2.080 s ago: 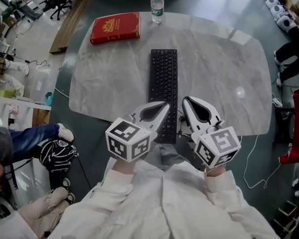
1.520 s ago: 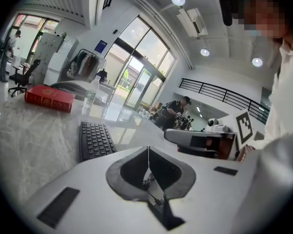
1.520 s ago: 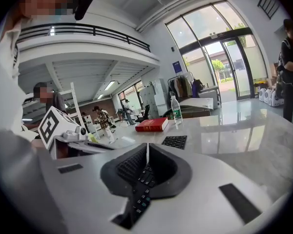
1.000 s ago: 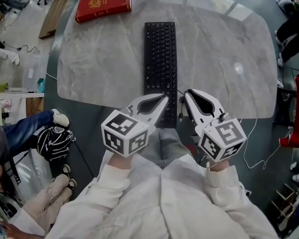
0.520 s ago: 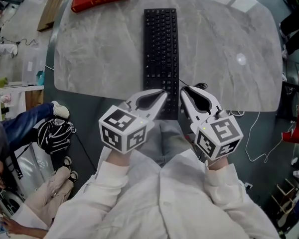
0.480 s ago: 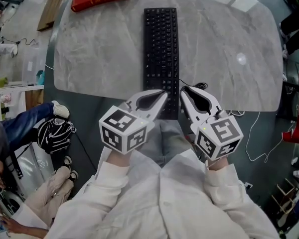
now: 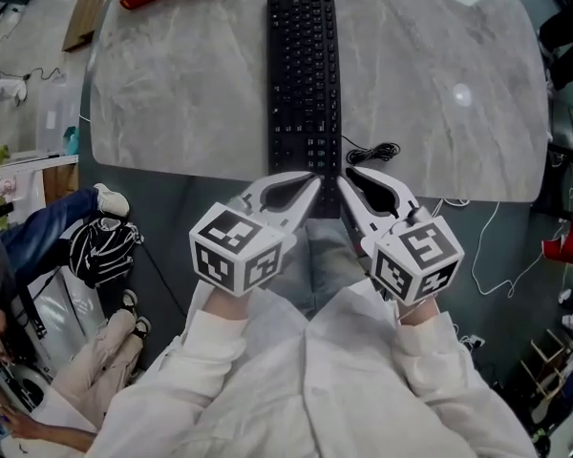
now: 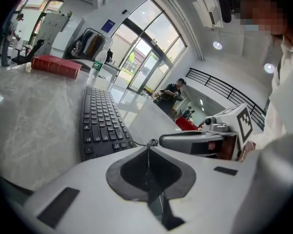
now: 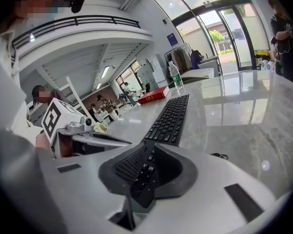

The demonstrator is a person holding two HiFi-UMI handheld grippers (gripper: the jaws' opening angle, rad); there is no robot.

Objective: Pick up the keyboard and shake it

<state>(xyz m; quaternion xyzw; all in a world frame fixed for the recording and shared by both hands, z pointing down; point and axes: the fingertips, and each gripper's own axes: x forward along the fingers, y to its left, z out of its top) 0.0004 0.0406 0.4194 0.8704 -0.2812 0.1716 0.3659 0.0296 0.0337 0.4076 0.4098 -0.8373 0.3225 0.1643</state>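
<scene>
The left gripper (image 7: 316, 179) is holding its jaws pressed together with nothing between them, and the right gripper (image 7: 345, 176) is doing the same. Both are empty and are pointing side by side at the near short end of the keyboard (image 7: 304, 74). Neither is touching it as far as the head view is showing. In the left gripper view the closed tips are lining up just right of the keyboard's corner, and in the right gripper view they are aiming at its near keys.

The keyboard is lying flat on the marble table (image 7: 172, 103), running lengthwise away from the person, with its near end at the table's front edge. Its cable (image 7: 372, 151) is curling on the marble just to the right and trailing over the edge.

It is looking like a light, stiff plastic slab, long and thin — likely to swing or twist if held at one end only. The smooth side rims may be slippery, and pads pressing on keys could be popping caps loose. The safer hold is probably one gripper pinching each long edge, thin rim between the pads, nearer the middle than the end. Both pairs of jaws need opening first, and the trailing cable needs slack.
</scene>
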